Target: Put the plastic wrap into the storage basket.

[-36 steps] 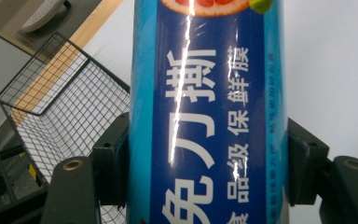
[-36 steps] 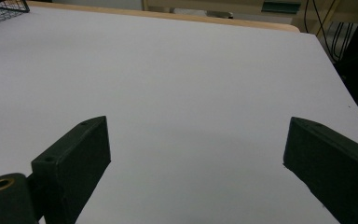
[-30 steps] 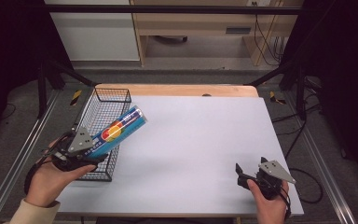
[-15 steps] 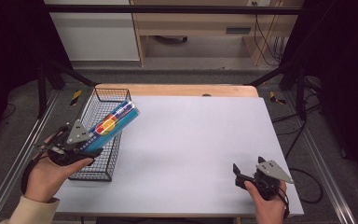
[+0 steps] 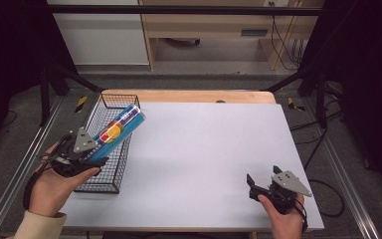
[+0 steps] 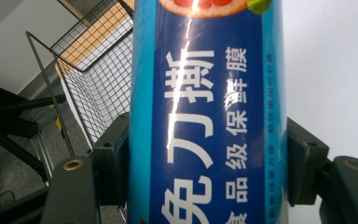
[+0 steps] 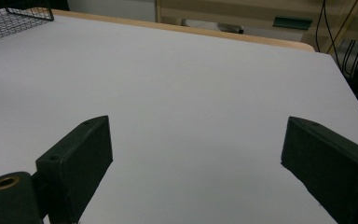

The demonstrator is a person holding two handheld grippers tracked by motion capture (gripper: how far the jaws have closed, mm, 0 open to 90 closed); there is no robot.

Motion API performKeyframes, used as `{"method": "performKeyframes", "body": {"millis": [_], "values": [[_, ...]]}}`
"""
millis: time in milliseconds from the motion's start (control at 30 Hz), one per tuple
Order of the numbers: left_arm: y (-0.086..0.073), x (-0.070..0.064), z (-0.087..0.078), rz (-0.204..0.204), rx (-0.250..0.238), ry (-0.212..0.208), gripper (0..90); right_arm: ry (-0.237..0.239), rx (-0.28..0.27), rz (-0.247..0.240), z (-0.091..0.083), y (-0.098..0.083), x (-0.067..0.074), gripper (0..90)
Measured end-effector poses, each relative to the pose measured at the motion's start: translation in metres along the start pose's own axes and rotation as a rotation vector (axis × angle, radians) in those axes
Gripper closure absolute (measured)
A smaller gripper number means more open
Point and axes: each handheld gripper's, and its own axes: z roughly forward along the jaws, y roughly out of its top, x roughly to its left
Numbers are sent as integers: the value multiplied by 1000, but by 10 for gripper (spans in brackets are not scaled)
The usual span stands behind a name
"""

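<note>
- The left tongs [image 5: 95,149] are clamped on the lower part of a blue cling-film box [image 5: 118,128]; in the left gripper view the two black jaws are pressed against both sides of the box [image 6: 205,116], with no gap to be seen.
- The right tongs [image 5: 252,180] are held apart with nothing between them, low over the near right part of the bench [image 5: 214,149]; in the right gripper view only the bare white surface [image 7: 191,93] is seen between the jaws.
- Compared with one second ago, the box is shifted a little to the left and back: earlier it was lying across the right rim of the wire basket [image 5: 104,144], with its far end over the white bench, and now most of it is hanging above the basket opening.
- The box is kept tilted, its far end pointing up and away, and it is not yet touching the basket floor as far as can be judged.
- The grip is not loosened in this time, and the right hand is hardly displaced.
- It is judged that the box is being carried into the basket, and that the transfer is close to its end: the box must be lowered inside the wire walls and then released.
- A risk is seen in the long box catching on the basket rim if it is lowered while so tilted.
</note>
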Motion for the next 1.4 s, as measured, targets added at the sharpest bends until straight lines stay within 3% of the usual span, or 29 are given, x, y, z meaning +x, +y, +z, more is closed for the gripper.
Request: {"method": "performKeyframes", "body": {"millis": [333,567,867,1400], "values": [[-1,4,5,-43,67,34,321,-5,1,4,0,0,0,93],[-2,8,10,-70,86,56,321,-8,-1,4,0,0,0,95],[1,11,19,-67,135,98,321,-7,0,5,0,0,-1,97],[-2,18,28,-93,181,113,321,-5,1,15,1,-1,-1,97]]}}
